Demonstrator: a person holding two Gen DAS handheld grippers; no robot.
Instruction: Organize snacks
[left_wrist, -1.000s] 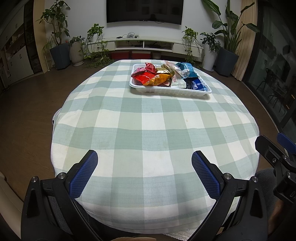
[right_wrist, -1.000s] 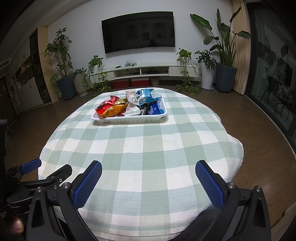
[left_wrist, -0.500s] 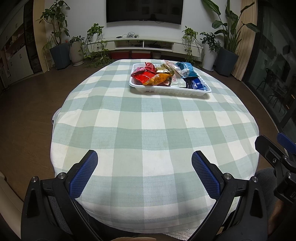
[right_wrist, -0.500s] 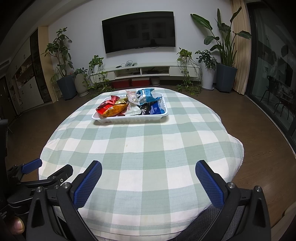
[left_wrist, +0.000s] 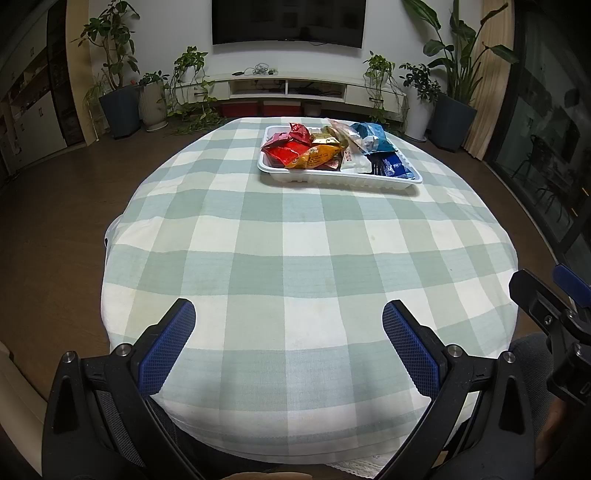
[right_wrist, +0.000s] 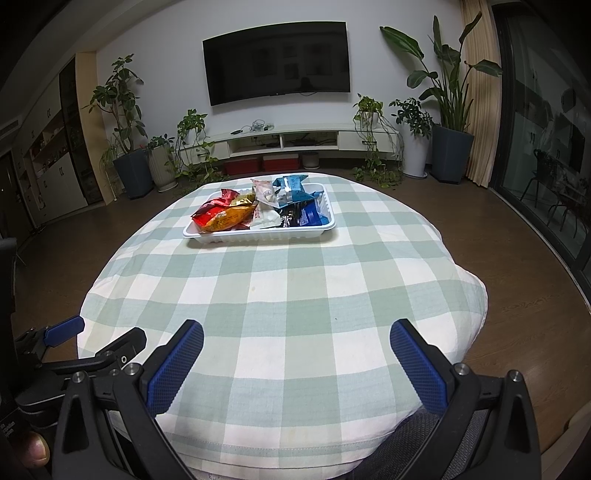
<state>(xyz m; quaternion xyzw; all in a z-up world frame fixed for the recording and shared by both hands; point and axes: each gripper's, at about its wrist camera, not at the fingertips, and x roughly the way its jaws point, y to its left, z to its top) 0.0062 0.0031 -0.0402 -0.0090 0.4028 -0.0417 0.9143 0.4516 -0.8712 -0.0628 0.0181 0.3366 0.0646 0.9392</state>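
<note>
The snack packets (left_wrist: 325, 149) lie heaped in a white tray (left_wrist: 332, 180) on the far side of the surface (left_wrist: 295, 258), red and orange bags toward the left end, a pale one in the middle, blue ones at the right. I judge them light, crinkly and slick, with soft contents that would crush under a hard squeeze, so I would pinch each by a sealed edge or a loose corner sticking up from the pile, not across its belly. The tray looks thin and likely flexes if lifted by one rim. Everything sits well apart from me: my left gripper (left_wrist: 288, 332) and my right gripper (right_wrist: 295, 350) both hover over the near edge of the checked cloth, fingers (right_wrist: 173, 369) spread wide and holding nothing, with bare cloth between them and the tray.
</note>
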